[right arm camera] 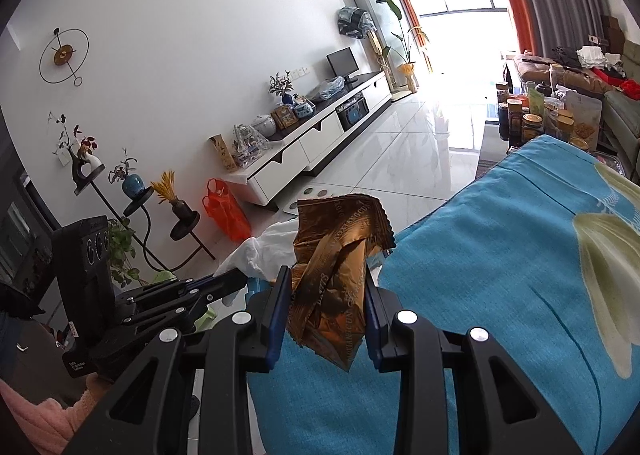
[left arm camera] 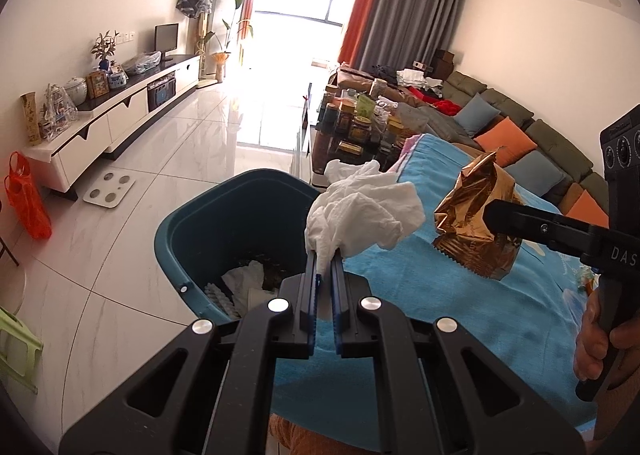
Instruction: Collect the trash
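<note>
White crumpled tissue (left arm camera: 362, 211) sat pinched in the left gripper (left arm camera: 324, 255); the right gripper (right arm camera: 326, 287) clamped a gold foil wrapper (right arm camera: 336, 267). Next, release over the teal plastic bin (left arm camera: 192, 231) at nine o'clock.

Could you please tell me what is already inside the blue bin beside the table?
Inside the blue bin, white crumpled paper and something white and ribbed lie on darker rubbish. The left gripper and its held tissue hide the bin's right side.
</note>
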`<state>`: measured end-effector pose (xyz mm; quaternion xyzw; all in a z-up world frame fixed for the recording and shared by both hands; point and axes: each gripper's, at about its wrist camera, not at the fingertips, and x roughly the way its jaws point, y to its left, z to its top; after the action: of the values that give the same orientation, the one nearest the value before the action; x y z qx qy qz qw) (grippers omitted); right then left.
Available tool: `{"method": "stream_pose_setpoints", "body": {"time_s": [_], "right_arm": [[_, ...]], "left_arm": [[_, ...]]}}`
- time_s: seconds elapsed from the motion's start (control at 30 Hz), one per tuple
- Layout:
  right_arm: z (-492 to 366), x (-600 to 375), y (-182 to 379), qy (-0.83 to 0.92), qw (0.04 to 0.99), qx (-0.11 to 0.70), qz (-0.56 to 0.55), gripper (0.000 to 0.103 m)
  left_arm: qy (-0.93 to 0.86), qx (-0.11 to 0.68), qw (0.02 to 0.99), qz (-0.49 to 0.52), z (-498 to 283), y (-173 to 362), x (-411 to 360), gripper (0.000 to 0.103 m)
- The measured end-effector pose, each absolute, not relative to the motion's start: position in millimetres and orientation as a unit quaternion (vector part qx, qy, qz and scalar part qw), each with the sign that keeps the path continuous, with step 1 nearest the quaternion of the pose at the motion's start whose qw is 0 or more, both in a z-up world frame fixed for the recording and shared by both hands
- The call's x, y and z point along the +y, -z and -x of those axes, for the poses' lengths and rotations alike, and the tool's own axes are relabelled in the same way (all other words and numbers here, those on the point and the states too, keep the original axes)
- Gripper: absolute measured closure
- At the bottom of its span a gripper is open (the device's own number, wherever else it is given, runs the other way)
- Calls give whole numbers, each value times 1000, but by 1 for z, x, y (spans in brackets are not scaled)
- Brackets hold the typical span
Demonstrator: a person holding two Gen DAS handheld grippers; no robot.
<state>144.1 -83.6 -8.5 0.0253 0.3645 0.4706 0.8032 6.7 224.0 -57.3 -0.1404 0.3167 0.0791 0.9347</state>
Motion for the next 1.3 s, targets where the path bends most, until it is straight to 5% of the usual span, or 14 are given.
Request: {"method": "stream_pose_setpoints", "body": {"time_s": [1.3], "right_arm": [[-159, -2, 17, -474, 793, 380, 48, 70]], "left_arm": [[-136, 338, 918, 157, -29, 77, 254, 97]]}}
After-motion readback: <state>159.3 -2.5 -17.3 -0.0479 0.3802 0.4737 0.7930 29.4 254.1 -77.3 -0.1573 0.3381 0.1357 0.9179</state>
